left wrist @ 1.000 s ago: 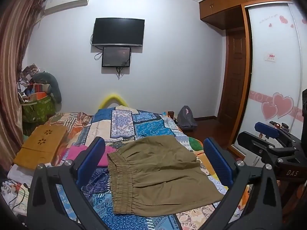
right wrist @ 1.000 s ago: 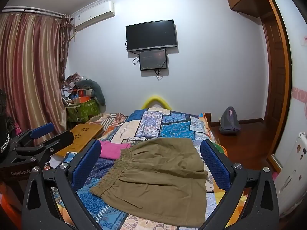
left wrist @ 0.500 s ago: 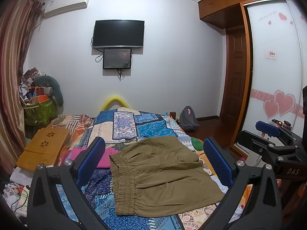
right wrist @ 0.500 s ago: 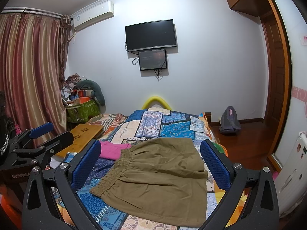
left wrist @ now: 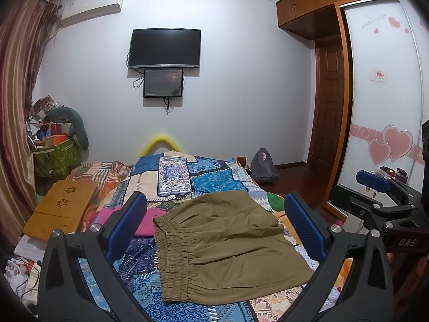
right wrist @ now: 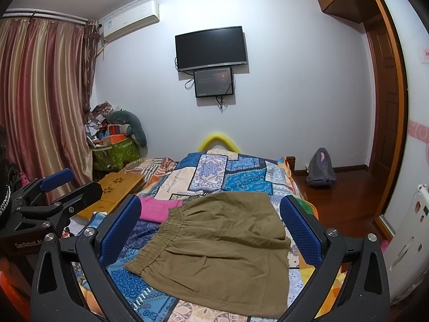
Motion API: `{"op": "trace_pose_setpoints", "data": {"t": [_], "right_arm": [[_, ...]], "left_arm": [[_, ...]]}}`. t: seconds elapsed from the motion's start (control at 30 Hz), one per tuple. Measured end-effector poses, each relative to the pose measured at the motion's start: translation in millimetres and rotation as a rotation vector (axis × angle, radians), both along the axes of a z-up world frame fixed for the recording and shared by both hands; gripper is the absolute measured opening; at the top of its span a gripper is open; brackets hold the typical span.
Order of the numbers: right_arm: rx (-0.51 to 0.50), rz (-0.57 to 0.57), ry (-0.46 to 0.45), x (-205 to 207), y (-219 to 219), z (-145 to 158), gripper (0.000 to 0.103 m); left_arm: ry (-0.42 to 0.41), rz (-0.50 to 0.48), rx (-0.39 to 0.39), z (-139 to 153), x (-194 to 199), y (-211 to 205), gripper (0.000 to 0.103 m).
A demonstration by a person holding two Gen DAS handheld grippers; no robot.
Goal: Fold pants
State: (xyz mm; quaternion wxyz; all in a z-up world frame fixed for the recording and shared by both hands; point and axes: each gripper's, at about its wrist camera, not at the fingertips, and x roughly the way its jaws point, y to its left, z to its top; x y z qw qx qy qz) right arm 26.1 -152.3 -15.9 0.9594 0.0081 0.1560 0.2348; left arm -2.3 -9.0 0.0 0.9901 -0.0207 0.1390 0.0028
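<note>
Olive-brown pants [left wrist: 225, 244] lie flat on the patchwork bedspread [left wrist: 185, 177], elastic waistband to the left, legs to the right; they also show in the right wrist view [right wrist: 222, 249]. My left gripper [left wrist: 215, 226] is open and empty, held above the near end of the bed with the pants framed between its blue pads. My right gripper [right wrist: 210, 228] is open and empty, likewise above the pants. Each gripper shows at the edge of the other's view: the right one [left wrist: 383, 201], the left one [right wrist: 53, 196].
A pink garment [left wrist: 144, 220] lies left of the waistband. A wooden lap desk [left wrist: 61, 209] sits on the bed's left side. A cluttered green bin [left wrist: 53, 155] stands by the curtain. A grey backpack [left wrist: 262, 165] is on the floor near the door. A wardrobe [left wrist: 388, 107] stands at right.
The left gripper's view has shifted slightly, so the room sits a little to the right in the frame. The pants and the right gripper have not visibly moved.
</note>
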Motion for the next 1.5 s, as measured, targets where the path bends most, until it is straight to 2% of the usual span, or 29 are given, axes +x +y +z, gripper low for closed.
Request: {"op": "trace_pose_setpoints", "data": {"t": [1.23, 1.5], "right_arm": [[-0.003, -0.014, 0.0, -0.5, 2.1, -5.1, 0.103], [-0.012, -0.031, 0.017, 13.9, 3.4, -9.0, 0.103]], "left_arm": [[-0.014, 0.003, 0.004, 2.6, 3.3, -0.8, 0.103], [0.001, -0.004, 0.013, -4.7, 16.6, 2.8, 0.103]]}}
